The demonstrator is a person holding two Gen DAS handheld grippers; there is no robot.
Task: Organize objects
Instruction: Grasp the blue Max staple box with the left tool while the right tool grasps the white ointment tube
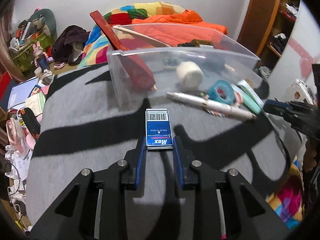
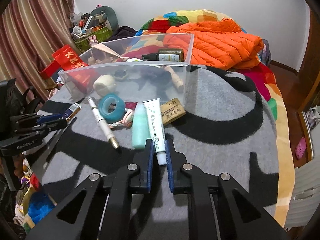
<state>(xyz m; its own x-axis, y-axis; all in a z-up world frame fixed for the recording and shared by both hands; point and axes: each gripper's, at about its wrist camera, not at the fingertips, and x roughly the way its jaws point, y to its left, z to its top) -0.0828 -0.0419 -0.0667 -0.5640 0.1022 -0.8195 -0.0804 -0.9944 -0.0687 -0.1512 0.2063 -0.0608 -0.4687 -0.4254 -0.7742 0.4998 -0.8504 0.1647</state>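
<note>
A small blue "Max" box (image 1: 158,126) lies on the grey and black blanket, and my left gripper (image 1: 159,140) is shut on its near end, one blue pad against each side. In the right wrist view my right gripper (image 2: 159,142) is shut on the cap end of a white tube (image 2: 155,120). Beside the tube lie a mint tube (image 2: 140,126), a white pen (image 2: 102,120), a teal tape ring (image 2: 111,107) and a brown eraser (image 2: 173,111). Just behind them stands a clear plastic bin (image 2: 124,66) holding a dark spray bottle (image 2: 170,55), a white roll and a red packet.
An orange jacket (image 2: 216,40) and a colourful quilt lie behind the bin. The blanket (image 2: 220,104) drops off at the bed's right edge, with the floor and a pink shoe beyond. Cluttered books and bags (image 1: 26,100) crowd the left side.
</note>
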